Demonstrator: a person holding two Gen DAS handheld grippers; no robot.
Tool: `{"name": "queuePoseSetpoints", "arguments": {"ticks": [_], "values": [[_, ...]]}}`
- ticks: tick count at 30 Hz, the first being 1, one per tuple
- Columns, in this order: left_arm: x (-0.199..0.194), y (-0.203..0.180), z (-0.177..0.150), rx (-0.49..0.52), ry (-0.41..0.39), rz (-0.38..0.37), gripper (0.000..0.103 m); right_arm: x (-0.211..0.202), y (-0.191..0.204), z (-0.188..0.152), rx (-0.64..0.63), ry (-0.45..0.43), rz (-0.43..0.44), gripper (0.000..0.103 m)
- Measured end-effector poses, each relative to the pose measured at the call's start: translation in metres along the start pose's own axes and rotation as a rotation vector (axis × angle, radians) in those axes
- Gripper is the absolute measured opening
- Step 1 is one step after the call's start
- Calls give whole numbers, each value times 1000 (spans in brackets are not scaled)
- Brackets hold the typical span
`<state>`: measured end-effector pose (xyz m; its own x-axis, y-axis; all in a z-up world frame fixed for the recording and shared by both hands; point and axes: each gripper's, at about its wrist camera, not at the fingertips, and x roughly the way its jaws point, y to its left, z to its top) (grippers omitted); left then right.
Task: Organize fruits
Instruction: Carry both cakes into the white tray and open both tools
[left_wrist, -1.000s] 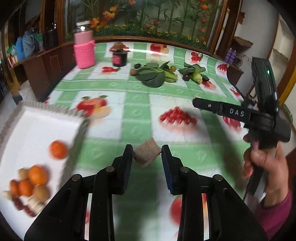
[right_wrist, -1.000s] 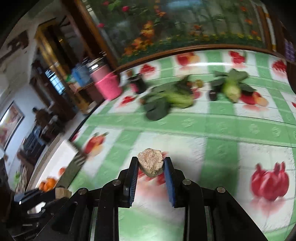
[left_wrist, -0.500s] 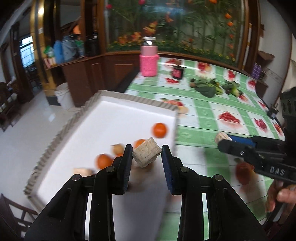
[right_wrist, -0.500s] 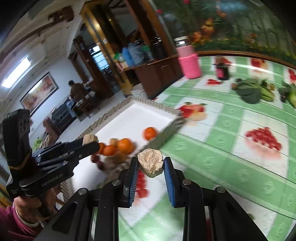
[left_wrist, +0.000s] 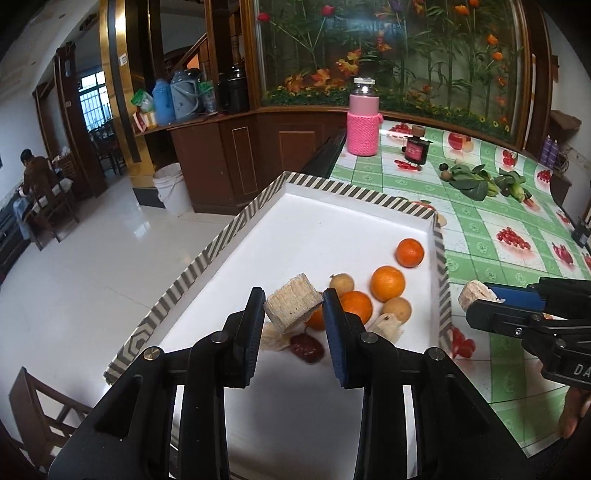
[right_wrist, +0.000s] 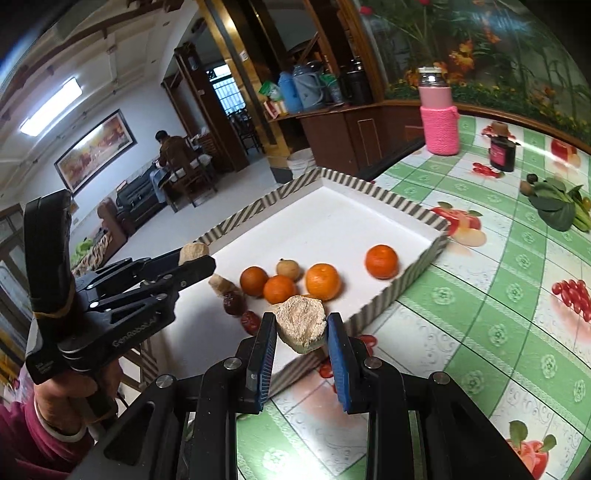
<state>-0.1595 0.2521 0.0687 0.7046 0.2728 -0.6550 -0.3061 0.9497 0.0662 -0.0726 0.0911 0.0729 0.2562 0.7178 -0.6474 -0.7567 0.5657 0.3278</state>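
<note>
My left gripper (left_wrist: 293, 306) is shut on a pale fibrous chunk (left_wrist: 291, 308) and holds it above the near part of the white tray (left_wrist: 325, 229). My right gripper (right_wrist: 301, 328) is shut on a similar beige chunk (right_wrist: 302, 328), just over the tray's near right rim (right_wrist: 391, 291). The tray holds several oranges (left_wrist: 388, 283), small tan round fruits (left_wrist: 397, 309), pale chunks (left_wrist: 387, 328) and dark red dates (left_wrist: 306, 347). The right gripper also shows in the left wrist view (left_wrist: 476, 299), and the left gripper in the right wrist view (right_wrist: 194, 256).
A green checked tablecloth with fruit prints (right_wrist: 517, 295) covers the table. Far back stand a pink-sleeved bottle (left_wrist: 362, 123), a dark jar (left_wrist: 415, 149) and leafy greens (left_wrist: 471, 181). The tray's left side overhangs the table edge above the white floor (left_wrist: 92, 258).
Both grippers, each still holding its chunk, have swung left from over the tablecloth to the tray. The left one now hangs over the fruit pile.
</note>
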Motion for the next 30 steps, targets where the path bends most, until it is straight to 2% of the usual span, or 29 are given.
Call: {"name": "queuePoseSetpoints", "arguments": {"ticks": [20, 30], "values": [[13, 17, -19, -29, 32, 21, 31, 33, 33, 7, -90, 69, 15, 27], [21, 24, -23, -52, 60, -10, 31, 58, 31, 18, -125, 115, -62, 27]]}}
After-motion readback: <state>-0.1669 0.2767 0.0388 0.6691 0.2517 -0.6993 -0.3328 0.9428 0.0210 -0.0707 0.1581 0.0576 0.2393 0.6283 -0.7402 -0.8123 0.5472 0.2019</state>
